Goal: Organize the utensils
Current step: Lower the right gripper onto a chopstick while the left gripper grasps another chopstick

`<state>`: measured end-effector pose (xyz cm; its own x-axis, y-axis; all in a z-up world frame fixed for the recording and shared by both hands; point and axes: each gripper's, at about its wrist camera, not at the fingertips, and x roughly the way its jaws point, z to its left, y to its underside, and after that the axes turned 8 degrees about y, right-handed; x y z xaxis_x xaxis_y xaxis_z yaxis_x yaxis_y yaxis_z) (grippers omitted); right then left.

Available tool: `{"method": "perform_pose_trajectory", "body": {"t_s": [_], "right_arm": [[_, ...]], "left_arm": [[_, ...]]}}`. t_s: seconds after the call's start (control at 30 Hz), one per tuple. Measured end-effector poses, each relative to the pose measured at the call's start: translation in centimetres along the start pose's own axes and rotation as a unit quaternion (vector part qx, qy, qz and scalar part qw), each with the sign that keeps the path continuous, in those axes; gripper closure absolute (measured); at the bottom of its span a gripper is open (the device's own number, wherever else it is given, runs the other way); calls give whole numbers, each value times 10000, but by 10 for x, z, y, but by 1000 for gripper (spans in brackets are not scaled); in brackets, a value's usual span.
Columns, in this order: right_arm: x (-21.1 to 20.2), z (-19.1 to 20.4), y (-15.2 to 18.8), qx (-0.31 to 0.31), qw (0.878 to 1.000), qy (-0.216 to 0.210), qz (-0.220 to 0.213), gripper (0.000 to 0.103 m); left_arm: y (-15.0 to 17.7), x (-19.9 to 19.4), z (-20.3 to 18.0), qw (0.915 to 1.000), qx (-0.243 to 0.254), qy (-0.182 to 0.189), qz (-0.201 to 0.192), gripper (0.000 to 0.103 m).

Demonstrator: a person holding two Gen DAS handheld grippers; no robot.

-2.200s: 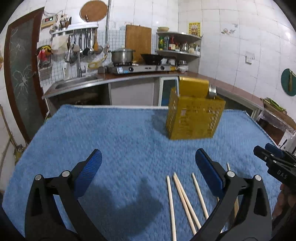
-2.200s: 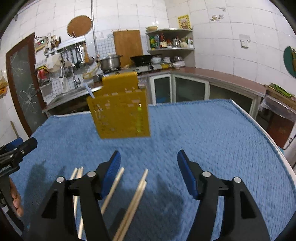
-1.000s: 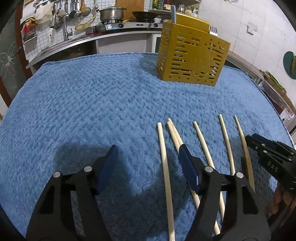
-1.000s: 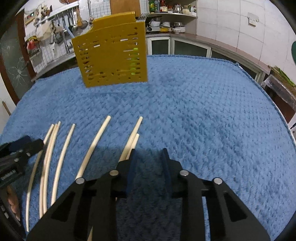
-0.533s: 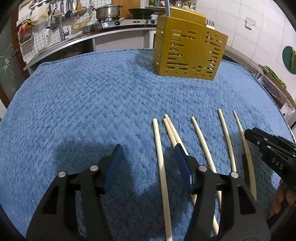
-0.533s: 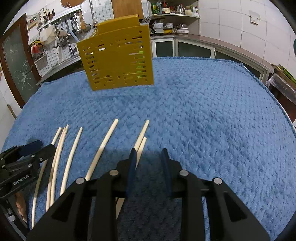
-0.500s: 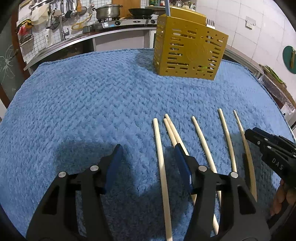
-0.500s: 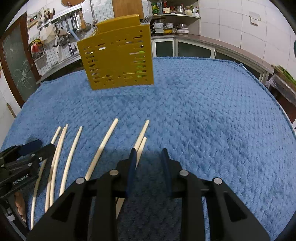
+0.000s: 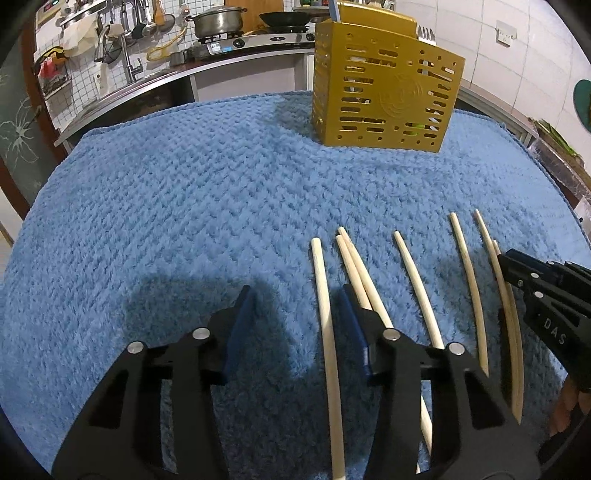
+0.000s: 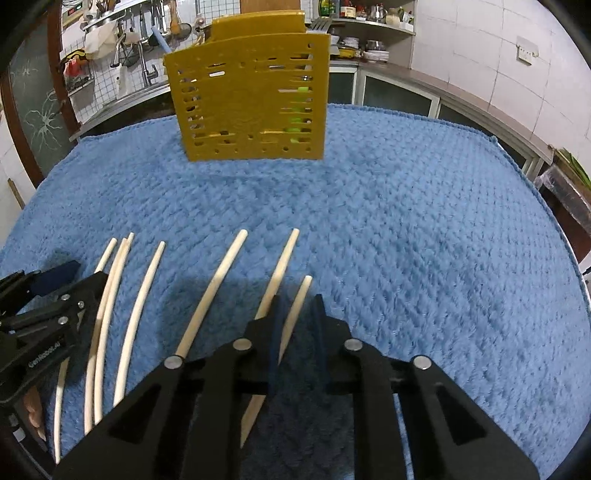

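Note:
Several pale wooden chopsticks (image 9: 417,280) lie side by side on the blue towel (image 9: 184,206); they also show in the right wrist view (image 10: 214,291). A yellow slotted utensil holder (image 9: 384,96) stands upright at the far side, also in the right wrist view (image 10: 251,96). My left gripper (image 9: 295,321) is open low over the towel, with the leftmost chopstick (image 9: 325,306) between its fingers. My right gripper (image 10: 297,317) is nearly shut around the rightmost chopstick (image 10: 295,310), whose tip sticks out between the fingers.
A kitchen counter with a sink, a pot on a stove (image 9: 214,22) and hanging tools runs behind the table. Shelves with jars (image 10: 365,22) stand at the back right. The towel's right edge (image 10: 546,206) marks the table's side.
Both grippers have come down from a raised view to just above the chopsticks and narrowed. In the last half second the right gripper closed around the rightmost chopstick.

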<state>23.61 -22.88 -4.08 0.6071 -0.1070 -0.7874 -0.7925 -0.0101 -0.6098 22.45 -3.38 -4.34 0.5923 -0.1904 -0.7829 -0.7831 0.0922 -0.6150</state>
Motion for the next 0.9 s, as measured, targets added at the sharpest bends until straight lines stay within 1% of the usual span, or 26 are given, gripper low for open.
{"method": "perform_pose_trajectory", "body": {"t_s": [0.1, 0.2, 0.3, 0.37, 0.43, 0.63, 0.67, 0.77, 0.9], "right_arm": [[1, 1, -1, 8, 10000, 4, 37, 90], [2, -1, -3, 81, 9999, -50, 123, 90], [3, -2, -5, 157, 9997, -81, 175, 93], [4, -2, -6, 195, 9996, -84, 187, 93], [5, -1, -7, 203, 9995, -77, 208, 93], [8, -4, -10, 342, 9989, -150, 273, 94], [7, -4, -10, 352, 9989, -149, 273, 94], [6, -6, -8, 430, 9986, -198, 233, 95], [3, -12, -6, 525, 9980, -298, 170, 96]], "left_arm": [[-1, 1, -3, 10000, 51, -56, 30, 60], [-3, 1, -5, 9999, 102, -59, 65, 66], [-5, 2, -8, 9999, 129, -2, 81, 82], [-8, 4, -9, 9999, 63, -17, 108, 84], [-10, 5, -9, 9999, 6, 1, 123, 89], [-14, 8, -7, 9999, -84, 60, 128, 92], [-13, 7, -6, 9999, -87, 67, 124, 94], [-12, 5, -2, 9997, -166, 147, 111, 97], [-12, 2, 0, 9995, -218, 212, 85, 98]]}}
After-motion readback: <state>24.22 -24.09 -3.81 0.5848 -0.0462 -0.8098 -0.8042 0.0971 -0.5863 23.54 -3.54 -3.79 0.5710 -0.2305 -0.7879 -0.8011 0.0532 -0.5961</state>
